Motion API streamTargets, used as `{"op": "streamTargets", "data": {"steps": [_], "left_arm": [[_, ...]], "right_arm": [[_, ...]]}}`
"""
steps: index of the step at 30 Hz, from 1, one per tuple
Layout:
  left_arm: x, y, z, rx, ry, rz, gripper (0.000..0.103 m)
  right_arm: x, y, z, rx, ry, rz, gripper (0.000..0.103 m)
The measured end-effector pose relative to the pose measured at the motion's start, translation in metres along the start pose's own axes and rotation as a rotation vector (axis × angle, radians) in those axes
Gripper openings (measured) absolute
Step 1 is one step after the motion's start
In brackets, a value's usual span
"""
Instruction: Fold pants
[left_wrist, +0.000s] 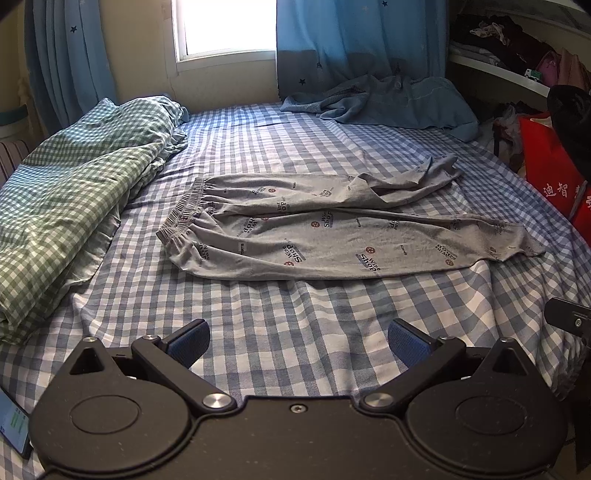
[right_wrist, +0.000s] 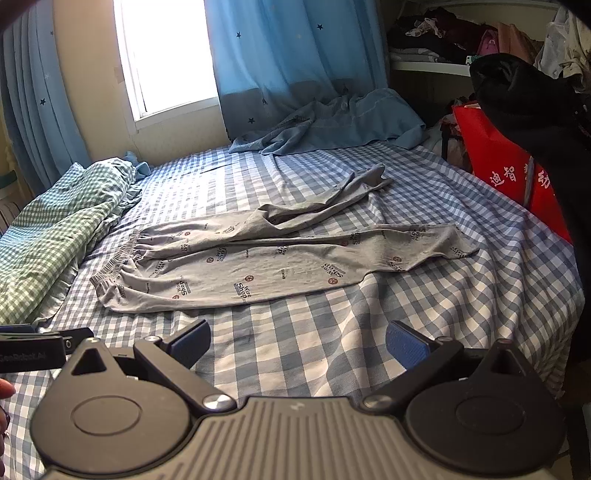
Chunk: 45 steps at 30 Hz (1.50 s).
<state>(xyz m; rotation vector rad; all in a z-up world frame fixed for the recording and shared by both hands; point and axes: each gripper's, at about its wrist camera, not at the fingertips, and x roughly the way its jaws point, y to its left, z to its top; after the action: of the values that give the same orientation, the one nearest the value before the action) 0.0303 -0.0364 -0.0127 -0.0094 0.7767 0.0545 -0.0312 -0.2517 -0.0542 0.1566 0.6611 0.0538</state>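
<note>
A: While I log the left wrist view, what's there?
B: left gripper (left_wrist: 298, 345) hangs over the near edge of the bed (left_wrist: 258, 332), blue pads wide apart, holding nothing. pants (left_wrist: 332, 236) lie flat mid-bed, well ahead of it, waistband (left_wrist: 184, 210) to the left, legs running right. Far leg (left_wrist: 413, 181) is rumpled and kinked, near leg fairly straight. Looks laid out lengthwise so each gripper can take an end, my guess.
A: Writing?
B: Repeated print on the fabric reads "Wine Shop". Red bag (left_wrist: 550, 173) at the right has white Chinese characters, only partly visible. Phone (left_wrist: 14, 424) at bottom left, screen unreadable.
A: Right wrist view?
B: right gripper (right_wrist: 298, 345) also poised over the near bed edge, pads spread, empty. Same pants (right_wrist: 258, 269) ahead, not touched. Other tool's body at left edge shows "GenRobot.AI", partly cut off. Green check duvet (right_wrist: 55, 236) bunched on the left, probably pushed aside for room.
A: Progress?
B: No fold made yet, I judge; the far leg wants smoothing first.
</note>
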Motion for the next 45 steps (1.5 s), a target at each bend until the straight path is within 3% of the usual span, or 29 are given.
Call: {"op": "streamTargets", "data": {"steps": [12,20,24,34,40,45], "left_arm": [[0.025,-0.029,0.022,-0.044,0.072,0.1,0.102],[0.029,-0.024,0.046,-0.083,0.075,0.161,0.102],[0.037,-0.009,0.056,-0.08,0.079,0.179,0.102],[0.087,0.055,0.102,-0.051,0.06,0.123,0.102],[0.132,0.096,0.139,-0.006,0.045,0.127,0.102],[0.165,0.123,0.171,-0.002,0.021,0.137,0.102]], "right_arm": [[0.039,-0.047,0.031,-0.042,0.063,0.068,0.103],[0.062,-0.048,0.048,-0.066,0.071,0.115,0.103],[0.073,-0.041,0.053,-0.059,0.072,0.121,0.103],[0.11,-0.003,0.077,-0.02,0.063,0.104,0.103],[0.14,0.004,0.084,0.165,0.151,0.119,0.103],[0.163,0.013,0.087,0.072,0.211,0.072,0.103]]}}
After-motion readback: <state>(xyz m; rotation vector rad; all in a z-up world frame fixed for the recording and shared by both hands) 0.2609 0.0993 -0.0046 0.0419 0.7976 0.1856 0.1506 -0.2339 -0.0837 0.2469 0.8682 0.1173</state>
